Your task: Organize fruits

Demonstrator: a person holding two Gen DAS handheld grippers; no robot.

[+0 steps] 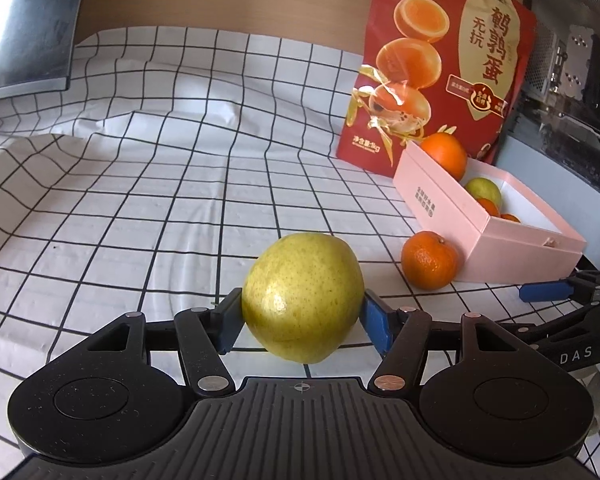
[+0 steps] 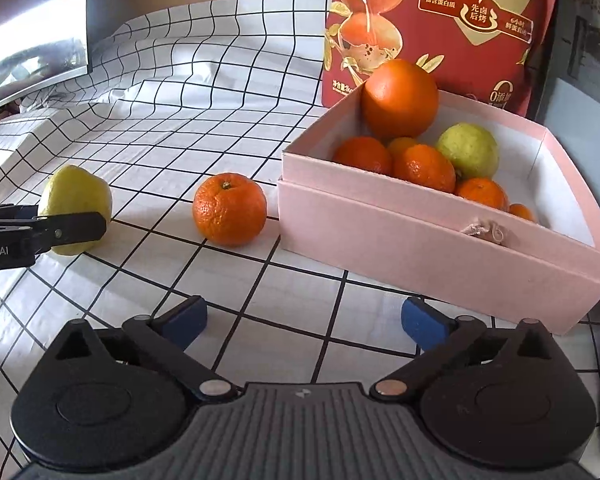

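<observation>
While the left gripper (image 1: 302, 314) clamps the pear (image 1: 302, 297) across its middle, blue pads (image 1: 376, 326) on both sides, low over the checked cloth (image 1: 160, 200), the right gripper (image 2: 304, 318) waits open and empty. Beyond lies a loose mandarin (image 2: 230, 209), then the pink box (image 2: 440, 240), likely the pear's destination.

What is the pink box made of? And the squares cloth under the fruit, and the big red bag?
The pink box looks like matte cardboard: flat stiff walls, crisp edges, white inside. The checked cloth seems thin fabric or soft plastic sheet; it wrinkles and drapes in folds. The red bag looks like glossy plastic film, with bright shiny streaks.
</observation>
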